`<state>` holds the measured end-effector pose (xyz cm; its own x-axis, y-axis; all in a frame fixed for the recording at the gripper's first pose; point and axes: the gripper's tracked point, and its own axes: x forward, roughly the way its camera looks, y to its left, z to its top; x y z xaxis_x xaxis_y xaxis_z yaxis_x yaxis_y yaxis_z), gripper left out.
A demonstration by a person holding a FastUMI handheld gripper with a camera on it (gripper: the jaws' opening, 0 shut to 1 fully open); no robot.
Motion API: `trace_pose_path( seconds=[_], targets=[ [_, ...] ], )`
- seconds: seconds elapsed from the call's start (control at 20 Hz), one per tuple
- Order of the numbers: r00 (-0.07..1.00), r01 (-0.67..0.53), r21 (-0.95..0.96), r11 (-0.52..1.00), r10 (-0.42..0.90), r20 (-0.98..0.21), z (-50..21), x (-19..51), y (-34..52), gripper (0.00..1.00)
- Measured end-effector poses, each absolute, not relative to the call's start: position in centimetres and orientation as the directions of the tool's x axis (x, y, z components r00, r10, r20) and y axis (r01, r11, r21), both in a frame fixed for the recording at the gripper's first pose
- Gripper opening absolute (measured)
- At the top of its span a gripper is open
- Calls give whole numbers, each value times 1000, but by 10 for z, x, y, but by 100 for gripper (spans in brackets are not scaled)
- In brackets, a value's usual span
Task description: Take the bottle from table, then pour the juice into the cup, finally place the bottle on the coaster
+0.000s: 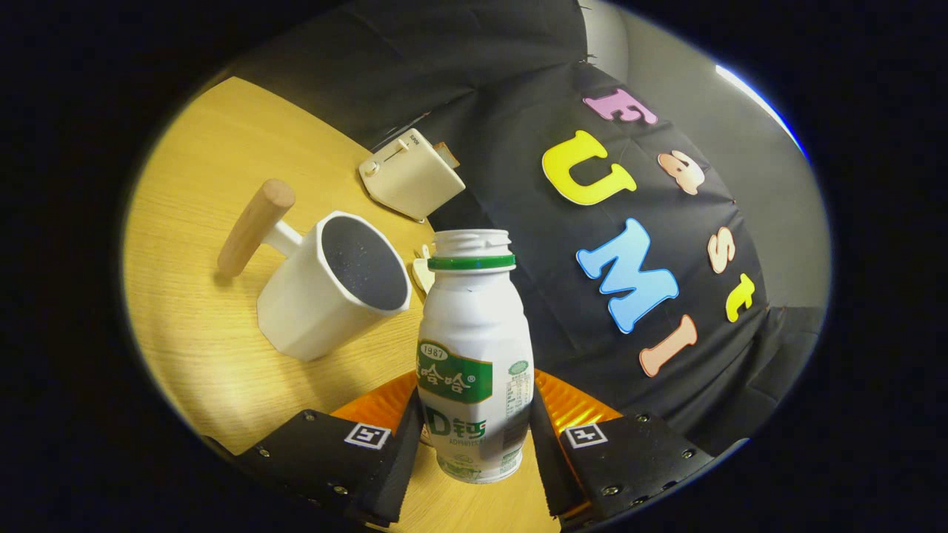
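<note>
A white bottle with a green label, a green neck ring and no cap stands between my fingers. My gripper is shut on its lower body, one finger pressing each side. Just left of the bottle's neck is a white cup with a dark inside and a wooden handle; its mouth faces the bottle. An orange ribbed coaster lies behind the bottle's base, showing on both sides of it. Whether the bottle's bottom touches the table is unclear.
The wooden table slants across the view. A cream toaster sits beyond the cup near the table's far edge. A small pale object peeks out between cup and bottle. Black booth cloth hangs to the right.
</note>
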<state>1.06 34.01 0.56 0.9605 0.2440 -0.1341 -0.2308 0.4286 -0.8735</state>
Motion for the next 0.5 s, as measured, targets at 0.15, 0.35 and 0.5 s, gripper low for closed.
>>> trace_pose_path(
  seconds=[0.15, 0.35, 0.5],
  targets=[
    [964, -211, -894, 395, 236, -123, 10, 11, 339, 70],
    [970, -181, -919, 351, 218, -108, 16, 13, 335, 71],
    [975, -149, -943, 298, 204, -89, 24, 13, 332, 70]
  ],
)
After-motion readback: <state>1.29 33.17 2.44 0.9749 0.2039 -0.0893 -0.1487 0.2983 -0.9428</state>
